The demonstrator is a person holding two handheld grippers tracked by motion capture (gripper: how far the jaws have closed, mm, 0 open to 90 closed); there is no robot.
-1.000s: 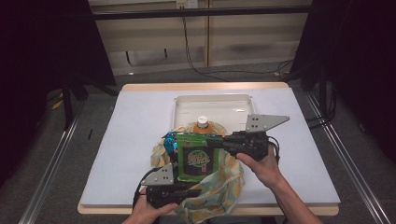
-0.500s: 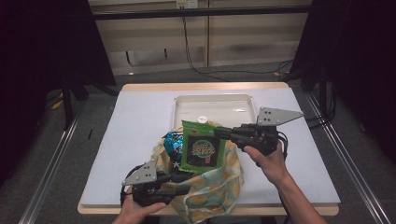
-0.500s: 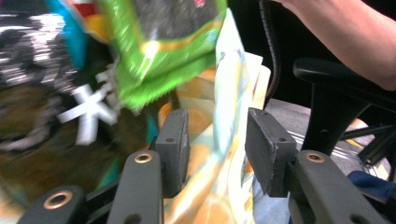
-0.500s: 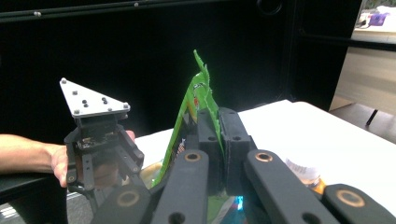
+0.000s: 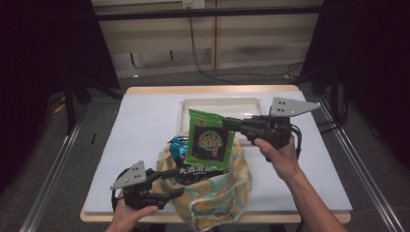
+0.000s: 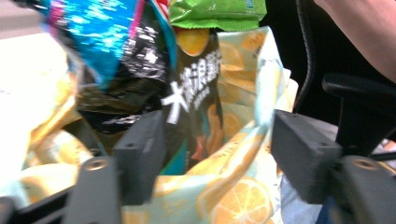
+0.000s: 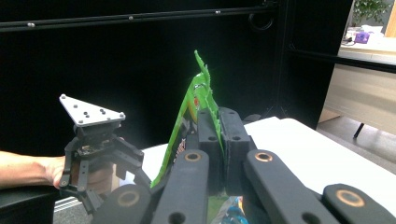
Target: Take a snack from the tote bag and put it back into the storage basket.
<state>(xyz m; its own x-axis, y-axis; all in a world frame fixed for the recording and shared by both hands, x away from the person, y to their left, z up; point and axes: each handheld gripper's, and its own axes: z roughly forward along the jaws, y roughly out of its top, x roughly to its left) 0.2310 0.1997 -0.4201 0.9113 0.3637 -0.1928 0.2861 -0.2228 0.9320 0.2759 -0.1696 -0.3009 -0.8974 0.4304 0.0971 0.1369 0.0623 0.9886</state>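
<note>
My right gripper (image 5: 230,126) is shut on the top right edge of a green snack packet (image 5: 210,143) and holds it upright above a lemon-print cloth bag (image 5: 217,198). In the right gripper view the jaws (image 7: 217,128) pinch the packet's green edge (image 7: 200,88). A black packet with white characters (image 5: 196,171) and a blue foil packet (image 5: 177,145) stick out of the bag. My left gripper (image 5: 179,182) is at the bag's left side; its jaws have just been opening. In the left gripper view they (image 6: 219,156) stand apart around the bag's rim (image 6: 243,196) and the black packet (image 6: 194,93) without pressing.
A shallow white tray (image 5: 193,105) lies behind the bag at the far middle of the white table (image 5: 140,130). The bag sits at the table's front edge. Dark curtains flank both sides, and cables run across the floor beyond.
My right gripper has lifted the green packet up and rightward out of the bag. My left gripper has opened, let go of the bag's rim and drawn back to the left.
</note>
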